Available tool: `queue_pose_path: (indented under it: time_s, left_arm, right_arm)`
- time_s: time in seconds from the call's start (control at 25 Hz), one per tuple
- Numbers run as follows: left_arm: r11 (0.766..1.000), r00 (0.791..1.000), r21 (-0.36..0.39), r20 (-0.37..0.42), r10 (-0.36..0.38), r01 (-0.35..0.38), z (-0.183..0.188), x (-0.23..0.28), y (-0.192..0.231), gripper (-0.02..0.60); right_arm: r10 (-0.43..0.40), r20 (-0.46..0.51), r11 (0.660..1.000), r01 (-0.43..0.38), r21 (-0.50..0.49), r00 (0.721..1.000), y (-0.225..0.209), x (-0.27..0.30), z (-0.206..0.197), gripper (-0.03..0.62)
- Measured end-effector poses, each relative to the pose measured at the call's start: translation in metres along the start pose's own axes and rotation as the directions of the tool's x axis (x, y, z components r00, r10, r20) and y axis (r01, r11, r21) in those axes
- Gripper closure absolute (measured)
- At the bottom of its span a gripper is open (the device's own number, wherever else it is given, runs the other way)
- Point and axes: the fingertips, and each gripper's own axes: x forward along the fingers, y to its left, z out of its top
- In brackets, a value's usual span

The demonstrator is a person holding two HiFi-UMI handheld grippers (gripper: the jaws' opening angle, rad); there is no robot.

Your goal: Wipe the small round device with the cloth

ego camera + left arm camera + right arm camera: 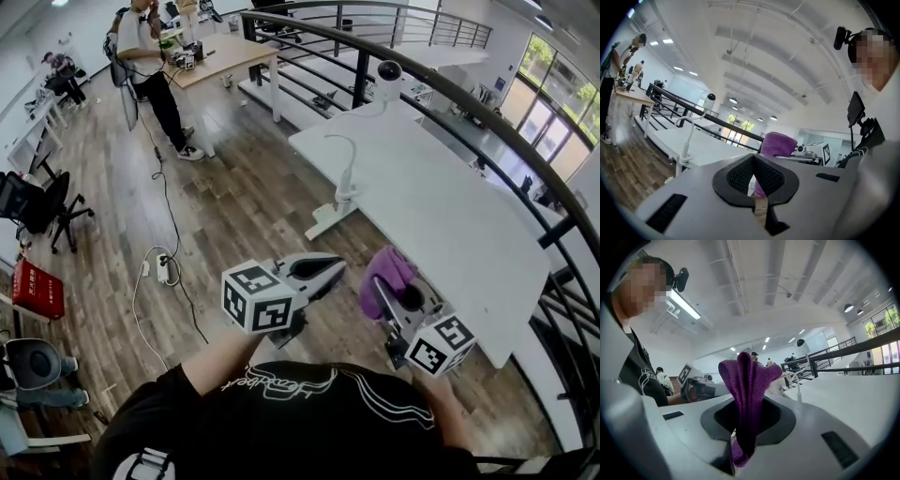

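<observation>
The small round device [388,73], white with a dark face, stands at the far end of the white table [450,216]; it also shows small in the left gripper view [711,97] and the right gripper view [800,342]. Both grippers hang in front of the person's chest, short of the table's near end and far from the device. My right gripper [382,292] is shut on a purple cloth [388,272], which sticks up out of its jaws [747,376]. My left gripper [335,266] is shut with nothing in it [753,169], just left of the cloth [778,143].
A white gooseneck stand [345,178] is clamped at the table's left edge. A black railing [487,122] curves behind the table. On the wooden floor lie a power strip and cable [164,267]. A person [150,66] stands at a far desk; an office chair [37,202] is at left.
</observation>
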Motion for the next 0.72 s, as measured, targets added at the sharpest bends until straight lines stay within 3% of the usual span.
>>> queue_pose_path:
  time_s: [0.4,0.72]
  left_arm:
    - [0.998,0.999,0.04,-0.021,-0.038,0.038,0.028,0.045,0.049,0.572]
    - [0.994,1.0,0.104,-0.006,-0.029,0.03,0.074,0.106,0.12,0.572]
  right_arm:
    - [-0.02,0.01,1.0,0.02,-0.017,1.0,-0.062,0.043,0.015,0.533]
    - [-0.002,0.009,1.0,0.002,-0.004,1.0,-0.154,0.097,0.038,0.533]
